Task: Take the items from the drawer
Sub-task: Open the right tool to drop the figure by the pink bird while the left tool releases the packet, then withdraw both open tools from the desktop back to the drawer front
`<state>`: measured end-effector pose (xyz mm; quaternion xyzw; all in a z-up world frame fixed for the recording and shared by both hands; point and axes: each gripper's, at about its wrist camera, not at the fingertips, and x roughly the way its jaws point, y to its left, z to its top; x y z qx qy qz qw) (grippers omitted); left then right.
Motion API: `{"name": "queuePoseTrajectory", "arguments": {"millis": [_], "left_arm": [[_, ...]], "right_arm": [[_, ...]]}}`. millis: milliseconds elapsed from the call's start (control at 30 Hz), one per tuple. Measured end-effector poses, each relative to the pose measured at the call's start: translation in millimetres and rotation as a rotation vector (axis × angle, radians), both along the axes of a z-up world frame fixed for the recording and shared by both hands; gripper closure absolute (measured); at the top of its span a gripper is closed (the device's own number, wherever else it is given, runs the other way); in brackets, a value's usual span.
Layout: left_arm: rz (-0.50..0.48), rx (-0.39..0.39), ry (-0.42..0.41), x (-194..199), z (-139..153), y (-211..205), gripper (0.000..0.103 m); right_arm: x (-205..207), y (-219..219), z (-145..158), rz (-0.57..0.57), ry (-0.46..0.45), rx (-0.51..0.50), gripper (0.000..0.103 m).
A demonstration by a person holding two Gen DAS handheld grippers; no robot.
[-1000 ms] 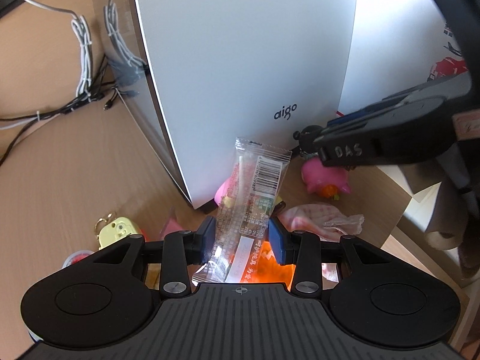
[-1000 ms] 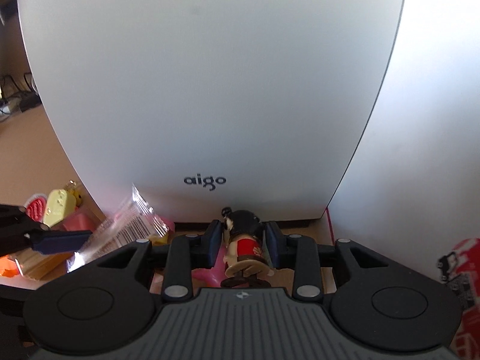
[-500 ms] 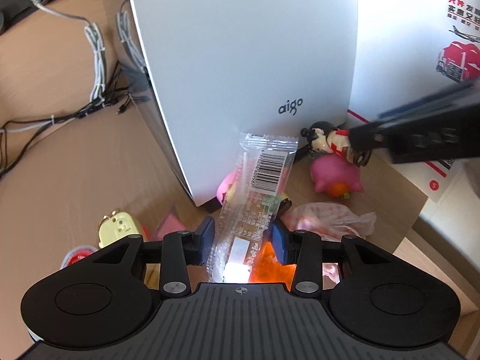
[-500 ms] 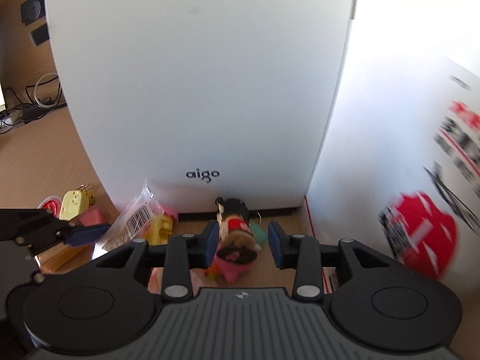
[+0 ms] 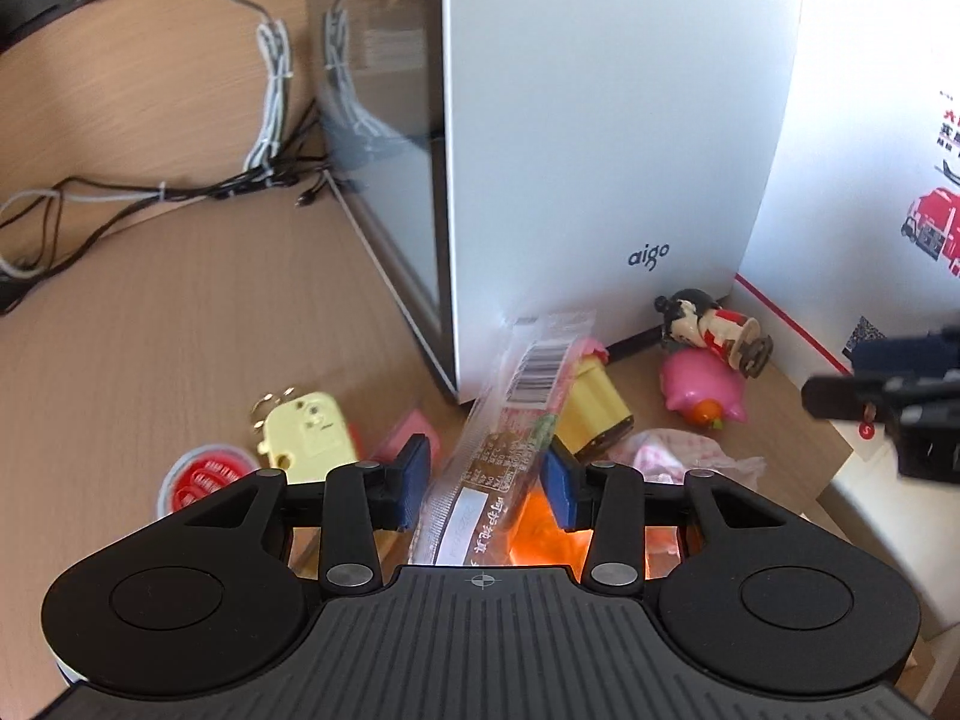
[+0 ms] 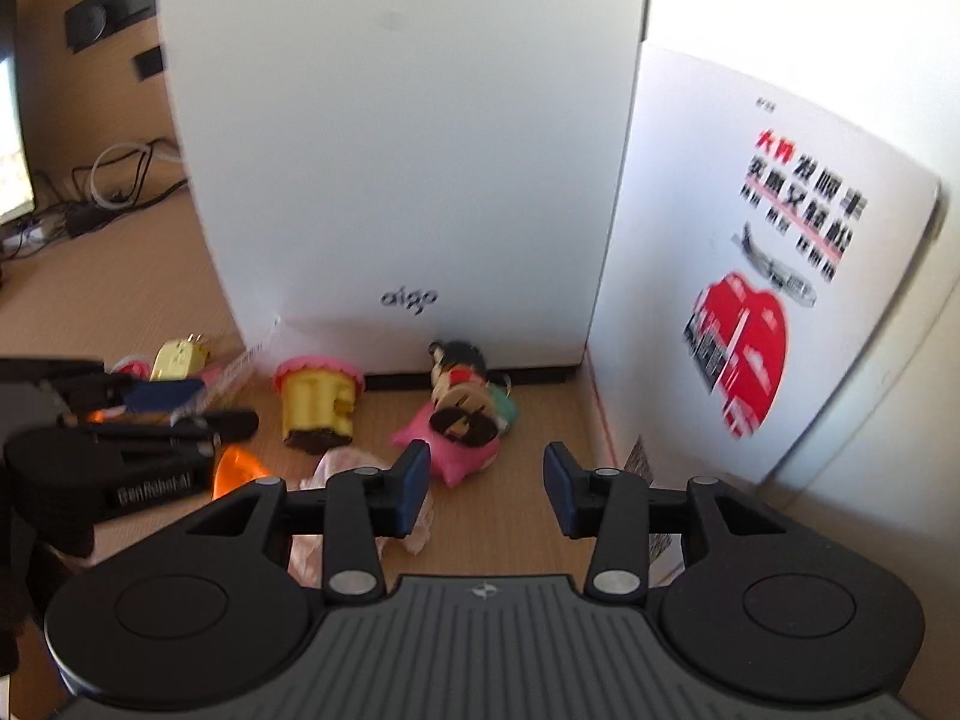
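Between the left claw's blue pads a clear snack packet is sitting clamped above the cluttered tabletop, while the right claw is opening, holding nothing, near the doll figurine lying on the pink pig toy.

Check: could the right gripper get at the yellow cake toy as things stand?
Probably yes. The right gripper is empty, its jaws opening. The yellow cake toy lies ahead to its left, open from above, though the left gripper crowds its far side.

The wooden tabletop carries a white computer case, cables, a pink pig toy, a yellow keychain and a red lid.
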<state>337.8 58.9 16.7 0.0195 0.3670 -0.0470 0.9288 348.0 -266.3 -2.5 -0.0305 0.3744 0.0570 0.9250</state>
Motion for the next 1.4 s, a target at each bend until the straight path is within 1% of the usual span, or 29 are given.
{"name": "queuePoseTrajectory", "arguments": {"millis": [67, 133, 167, 200, 267, 333, 467, 533, 700, 767, 933, 1167, 1267, 1333, 1400], "left_arm": [[-0.003, 0.003, 0.004, -3.1, 1.5, 1.7, 0.058], [-0.023, 0.033, 0.010, -0.8, -3.6, 2.3, 0.058], [-0.029, 0.051, 0.025, 1.0, -7.1, 2.0, 0.059], [-0.040, 0.061, 0.011, 0.4, -8.8, 1.5, 0.058], [-0.045, 0.069, 0.023, 1.2, -10.7, 0.9, 0.059], [-0.042, 0.042, 0.033, 0.6, -8.6, 2.0, 0.059], [-0.059, 0.008, 0.013, -2.2, -1.3, 0.9, 0.059], [-0.056, -0.013, -0.009, -4.3, 3.7, 3.3, 0.059], [0.023, -0.119, -0.089, -19.6, 29.8, 33.1, 0.059], [0.060, -0.134, -0.105, -28.2, 39.3, 45.9, 0.059], [0.112, -0.103, -0.104, -58.0, 51.4, 65.7, 0.060], [0.183, -0.105, -0.066, -123.3, 49.8, 88.2, 0.060], [0.248, -0.127, -0.042, -156.9, 45.1, 101.6, 0.060], [0.296, -0.147, -0.043, -180.0, 43.4, 111.1, 0.060], [0.339, -0.163, -0.057, -200.9, 43.5, 117.6, 0.060]], "right_arm": [[-5.1, 4.5, -0.9, 0.018, 0.007, -0.008, 0.062], [-7.5, 13.7, -1.3, 0.041, 0.013, -0.016, 0.062], [-9.0, 17.1, -2.4, 0.053, 0.016, -0.018, 0.062], [-10.7, 20.1, -3.6, 0.066, 0.019, -0.015, 0.062], [-10.0, 26.1, -8.4, 0.093, 0.041, 0.000, 0.062], [-13.1, 30.1, -14.3, 0.116, 0.075, 0.009, 0.062], [-18.7, 34.7, -27.5, 0.130, 0.105, 0.005, 0.061], [-19.4, 33.0, -31.3, 0.121, 0.114, 0.011, 0.062], [-16.7, 27.1, -38.2, 0.102, 0.134, 0.055, 0.062], [-12.6, 26.8, -42.3, 0.092, 0.141, 0.073, 0.062], [3.2, 33.6, -49.3, 0.082, 0.124, 0.068, 0.063], [20.7, 45.8, -53.4, 0.084, 0.101, 0.011, 0.063], [16.1, 48.0, -50.1, 0.075, 0.083, -0.016, 0.063], [6.1, 47.6, -41.6, 0.063, 0.057, -0.026, 0.063], [-10.3, 44.9, -31.8, 0.056, 0.027, -0.012, 0.063]]}}
